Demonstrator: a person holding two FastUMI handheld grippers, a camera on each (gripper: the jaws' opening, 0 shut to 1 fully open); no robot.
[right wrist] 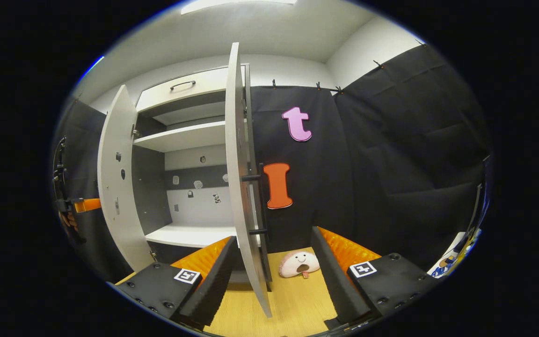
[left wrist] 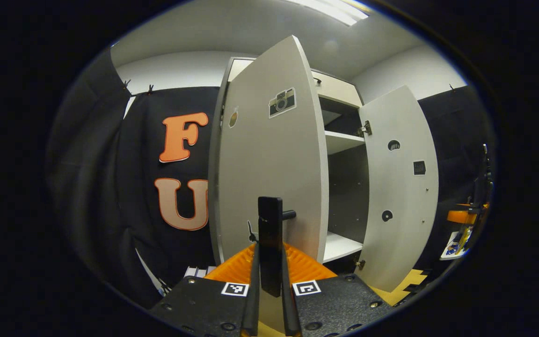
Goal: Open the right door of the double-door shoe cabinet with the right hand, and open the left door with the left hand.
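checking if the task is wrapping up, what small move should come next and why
Probably open the left tool and let go of the black bar handle on the white left door. That door already stands swung wide, as does the white right door, which the open right tool straddles without gripping, so both look finished.

Staged recording booth, not lived-in home. Black cloth (right wrist: 391,154) clipped along top edge as walls, plain white wall (left wrist: 171,70) above. Ceiling light panel (left wrist: 339,9) overhead. Single furniture piece: white double-door shoe cabinet (right wrist: 190,140), shelves bare, small stickers on back panel. Light wood floor (right wrist: 293,299). Plush toy (right wrist: 299,263) on floor beside cabinet. Camera sticker (left wrist: 282,102) on door.
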